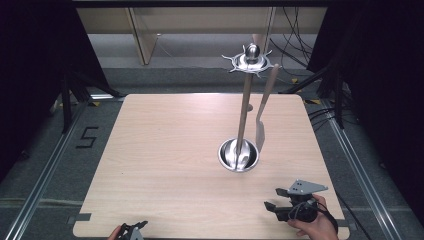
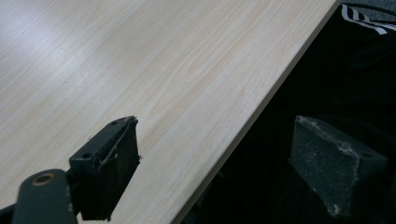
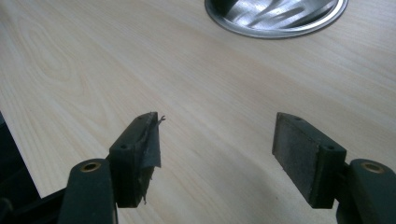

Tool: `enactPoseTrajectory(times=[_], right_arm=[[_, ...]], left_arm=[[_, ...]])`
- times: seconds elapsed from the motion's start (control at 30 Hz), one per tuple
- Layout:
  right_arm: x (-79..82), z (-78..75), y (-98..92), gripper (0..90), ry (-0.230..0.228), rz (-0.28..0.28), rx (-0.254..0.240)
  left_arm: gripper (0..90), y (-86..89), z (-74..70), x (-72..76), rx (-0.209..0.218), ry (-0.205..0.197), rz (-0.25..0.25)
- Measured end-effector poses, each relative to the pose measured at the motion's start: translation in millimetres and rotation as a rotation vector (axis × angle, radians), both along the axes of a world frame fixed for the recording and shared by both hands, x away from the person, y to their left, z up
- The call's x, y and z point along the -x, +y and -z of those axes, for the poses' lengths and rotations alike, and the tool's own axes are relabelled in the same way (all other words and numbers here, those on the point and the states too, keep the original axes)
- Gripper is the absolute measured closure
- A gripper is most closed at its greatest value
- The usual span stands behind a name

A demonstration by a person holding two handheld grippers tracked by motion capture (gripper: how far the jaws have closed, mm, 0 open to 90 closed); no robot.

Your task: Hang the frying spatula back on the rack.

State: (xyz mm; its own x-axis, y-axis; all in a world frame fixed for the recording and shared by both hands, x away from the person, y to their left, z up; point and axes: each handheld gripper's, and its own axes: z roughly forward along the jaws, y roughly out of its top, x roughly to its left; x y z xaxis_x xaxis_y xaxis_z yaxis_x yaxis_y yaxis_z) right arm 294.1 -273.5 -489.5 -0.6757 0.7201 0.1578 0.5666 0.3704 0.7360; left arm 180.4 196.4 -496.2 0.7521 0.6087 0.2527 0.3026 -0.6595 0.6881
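Note:
A steel utensil stand rises from a round base (image 1: 239,156) right of the table's middle, its wooden pole topped by a metal hook ring (image 1: 251,62). A spatula (image 1: 260,129) with a wooden handle hangs from that ring. My right gripper (image 1: 272,199) hovers open over the near right corner, held by a hand (image 1: 317,227), jaws pointing left. In the right gripper view its jaws (image 3: 217,149) stand wide apart over bare wood, with the stand's base (image 3: 278,21) ahead. My left gripper (image 1: 137,227) sits open at the near edge; its jaws (image 2: 215,163) straddle the table's rim.
The light wooden table (image 1: 165,150) stands on a grey floor with metal rails (image 1: 45,175) on both sides. Black curtains hang left and right. Cables (image 1: 295,45) lie behind the table at the far right, beside a wooden frame (image 1: 142,35).

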Motion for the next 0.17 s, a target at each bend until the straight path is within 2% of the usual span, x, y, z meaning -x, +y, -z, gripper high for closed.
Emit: enactPoseTrajectory(times=[0.03, 0.1, 0.13, 0.17], right_arm=[[-0.4, 0.3, -1.7, 33.0, -0.020, 0.000, 0.001], [-3.5, 1.6, -4.7, 33.0, -0.033, -0.015, -0.013], [-1.2, 0.2, -4.7, 33.0, -0.021, 0.020, -0.007], [-1.2, 0.2, -4.7, 33.0, -0.021, 0.020, -0.007]], left_arm=[[14.8, -1.1, 1.1, 0.0, 0.016, -0.008, -0.014], [14.8, -1.3, 0.8, 0.0, 0.019, -0.010, -0.017], [14.8, -1.3, 0.8, -0.2, 0.020, -0.010, -0.018], [14.8, -1.3, 0.8, -0.2, 0.020, -0.010, -0.018]])
